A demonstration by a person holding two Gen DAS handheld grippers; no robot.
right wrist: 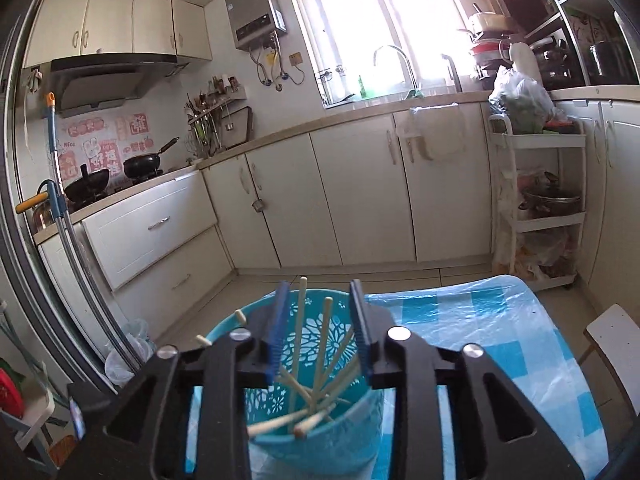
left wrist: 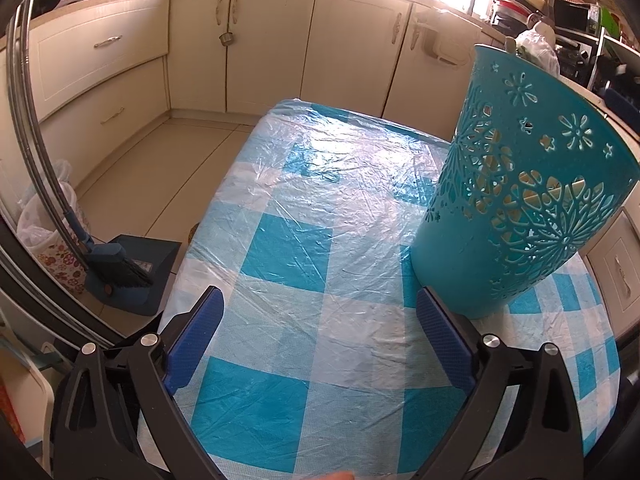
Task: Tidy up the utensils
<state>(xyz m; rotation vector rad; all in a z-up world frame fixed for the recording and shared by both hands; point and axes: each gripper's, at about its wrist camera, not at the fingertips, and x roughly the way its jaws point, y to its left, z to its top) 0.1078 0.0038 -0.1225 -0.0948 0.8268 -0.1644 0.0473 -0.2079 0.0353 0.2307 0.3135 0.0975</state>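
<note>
Right wrist view: the right gripper (right wrist: 318,334) hovers with jaws apart over a teal cutout basket (right wrist: 320,440) holding wooden chopsticks (right wrist: 298,344). Left gripper (left wrist: 320,340) gapes empty above the checkered desk (left wrist: 288,248), just beside the basket.

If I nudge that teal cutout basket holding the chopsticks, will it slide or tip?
The teal basket looks like thin perforated plastic, so probably light. It is tall with a narrower base, so a high push may tip it. The plastic-covered tablecloth looks slick; a low push likely slides it. The chopsticks would rattle.
</note>
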